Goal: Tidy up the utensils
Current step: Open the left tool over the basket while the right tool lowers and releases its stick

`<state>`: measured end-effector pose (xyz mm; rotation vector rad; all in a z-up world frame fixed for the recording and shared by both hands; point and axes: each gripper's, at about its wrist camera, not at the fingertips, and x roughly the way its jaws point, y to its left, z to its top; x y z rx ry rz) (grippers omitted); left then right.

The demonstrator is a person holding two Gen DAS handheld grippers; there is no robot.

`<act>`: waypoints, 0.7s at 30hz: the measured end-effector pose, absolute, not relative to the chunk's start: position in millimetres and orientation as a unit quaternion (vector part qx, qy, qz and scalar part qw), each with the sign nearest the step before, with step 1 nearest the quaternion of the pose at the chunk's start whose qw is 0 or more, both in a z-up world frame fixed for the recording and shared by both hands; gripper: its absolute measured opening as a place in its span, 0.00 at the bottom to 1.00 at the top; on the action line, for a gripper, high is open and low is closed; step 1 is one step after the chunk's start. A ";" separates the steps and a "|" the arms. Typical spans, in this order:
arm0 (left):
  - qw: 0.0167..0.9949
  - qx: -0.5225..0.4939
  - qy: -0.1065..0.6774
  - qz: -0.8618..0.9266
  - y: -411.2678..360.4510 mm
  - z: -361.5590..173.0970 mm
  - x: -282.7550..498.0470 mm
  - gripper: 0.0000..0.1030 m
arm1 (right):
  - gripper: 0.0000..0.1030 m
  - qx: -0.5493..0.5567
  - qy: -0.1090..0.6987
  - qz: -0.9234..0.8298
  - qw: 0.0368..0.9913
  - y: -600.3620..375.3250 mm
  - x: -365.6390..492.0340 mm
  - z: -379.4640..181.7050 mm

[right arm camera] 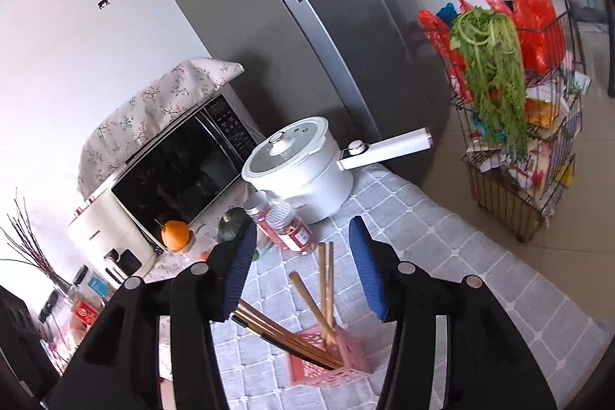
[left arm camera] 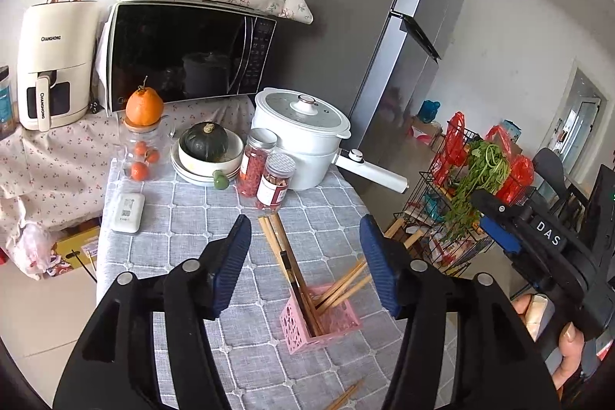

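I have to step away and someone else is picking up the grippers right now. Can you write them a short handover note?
Left gripper: open, nothing between the pads.
Right gripper: open, also empty, above the holder.
Pink holder stands on the grey checked tablecloth; several wooden chopsticks already lean in it, some to each side.
Left: at least one loose pair of chopsticks lies on the cloth near the front edge, in front of the holder. Pick it up and drop it in with the others.
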<state>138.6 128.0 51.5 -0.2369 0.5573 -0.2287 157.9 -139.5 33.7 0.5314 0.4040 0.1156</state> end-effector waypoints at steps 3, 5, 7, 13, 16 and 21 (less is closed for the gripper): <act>0.948 -0.113 0.276 -0.114 125.3 51.6 135.6 0.56 | 0.60 0.256 0.196 0.046 0.945 -145.5 147.2 34.7; 0.948 -0.107 0.276 -0.114 122.0 52.1 131.7 0.59 | 0.64 0.247 0.197 0.038 0.948 -147.5 140.3 34.9; 0.949 -0.100 0.276 -0.113 118.4 52.0 127.1 0.64 | 0.72 0.243 0.194 0.028 0.950 -149.8 131.3 33.4; 0.950 -0.072 0.280 -0.119 104.8 46.7 112.4 0.77 | 0.89 0.226 0.216 0.004 0.950 -158.5 112.5 24.4; 0.947 -0.045 0.294 -0.121 94.4 38.8 107.4 0.86 | 0.93 0.210 0.233 -0.014 0.950 -163.1 104.3 16.8; 0.935 0.008 0.331 -0.129 76.3 18.2 105.8 0.93 | 0.93 0.149 0.282 -0.052 0.946 -166.3 92.5 -7.9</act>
